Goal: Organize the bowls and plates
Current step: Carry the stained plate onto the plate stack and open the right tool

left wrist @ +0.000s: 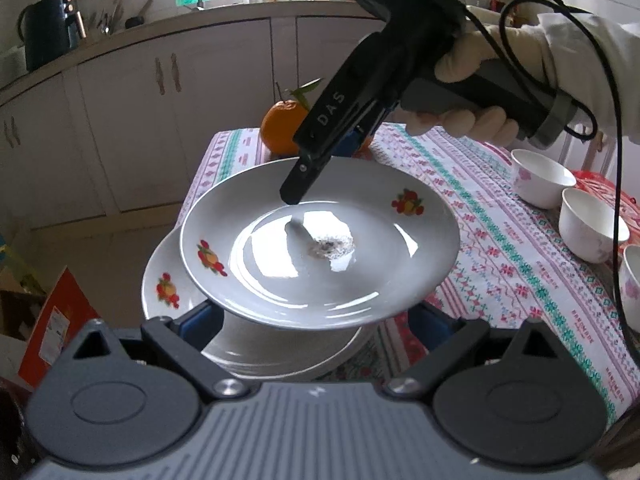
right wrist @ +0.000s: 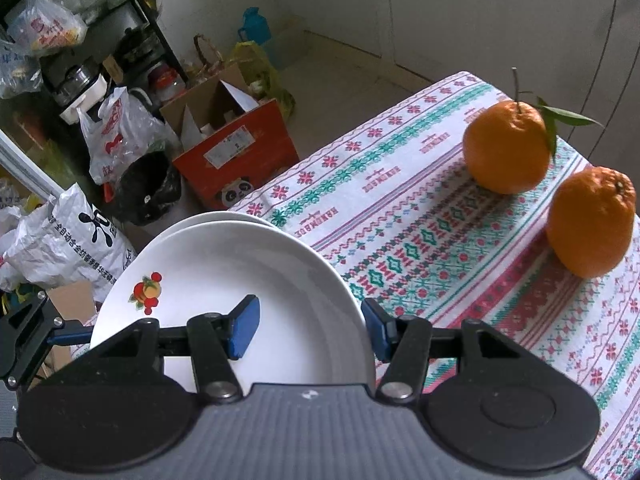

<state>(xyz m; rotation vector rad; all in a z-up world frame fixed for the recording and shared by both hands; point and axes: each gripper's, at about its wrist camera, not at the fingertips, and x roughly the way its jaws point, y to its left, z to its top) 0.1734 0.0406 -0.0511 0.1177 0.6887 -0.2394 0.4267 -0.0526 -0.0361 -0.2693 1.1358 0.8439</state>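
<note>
Upper plate [left wrist: 320,256]: white, deep-welled, glossy, printed fruit sprigs on the rim at about 9 and 2 o'clock in the left wrist view. A small dark smudge is sitting near the centre of the well. It is riding tilted above a second matching plate [left wrist: 168,292], which is lying on the corner of the table [left wrist: 500,240] and showing one fruit print on its exposed rim.

Right gripper [right wrist: 310,330], held in a gloved hand [left wrist: 460,68], is clamping the upper plate's rim: one blue pad inside the well, the other outside the edge, jaws drawn in tight on the rim.

Left gripper [left wrist: 312,320]: blue pads are peeking out at either side beneath the upper plate's near edge, at about 6 o'clock. Jaws are standing wide, and I cannot tell whether the pads are touching the plate.

Tablecloth is showing red and teal folk bands. Two oranges [right wrist: 508,146], one with stem and leaf, are sitting at 1 to 3 o'clock in the right wrist view, well apart from the plates. White bowls [left wrist: 540,178] with pink flowers are lining the table edge at 3 o'clock in the left view.
</note>
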